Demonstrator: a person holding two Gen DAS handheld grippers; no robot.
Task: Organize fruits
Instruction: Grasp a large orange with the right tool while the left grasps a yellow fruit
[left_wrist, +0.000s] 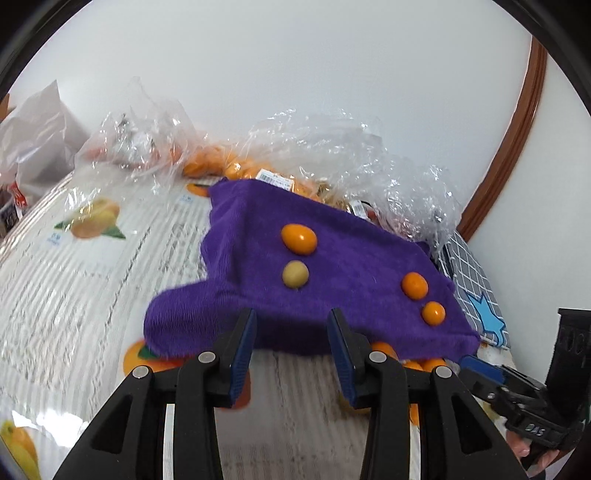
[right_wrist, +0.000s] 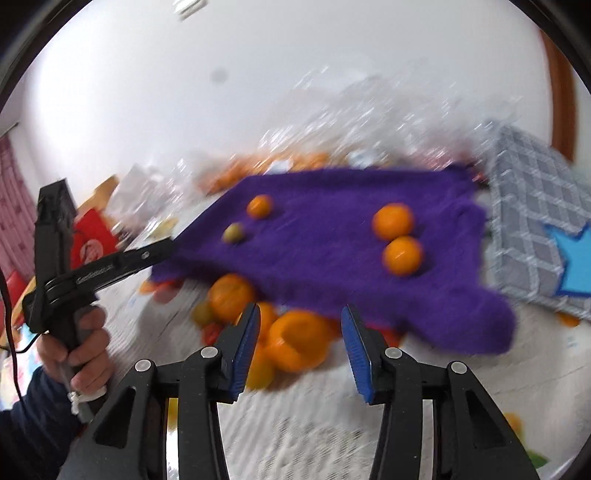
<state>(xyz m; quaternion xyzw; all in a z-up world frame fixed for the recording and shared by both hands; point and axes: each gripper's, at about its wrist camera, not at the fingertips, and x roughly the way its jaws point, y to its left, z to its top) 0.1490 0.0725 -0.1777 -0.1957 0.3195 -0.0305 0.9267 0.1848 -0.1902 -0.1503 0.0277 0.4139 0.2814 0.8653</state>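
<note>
Meanwhile, three orange fruits (left_wrist: 299, 239) and one green fruit (left_wrist: 295, 273) are lying on the purple cloth (left_wrist: 325, 266), while more oranges (right_wrist: 295, 339) are waiting beneath its raised near edge. Both the left gripper (left_wrist: 291, 354) and the right gripper (right_wrist: 299, 347) are standing spread and empty before the cloth, with crinkled plastic bags (left_wrist: 332, 147) crowding behind it

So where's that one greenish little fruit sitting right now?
The greenish fruit lies on the purple cloth, just below an orange oval fruit in the left wrist view and left of two more orange ones; the right wrist view shows it near the cloth's left edge.
</note>
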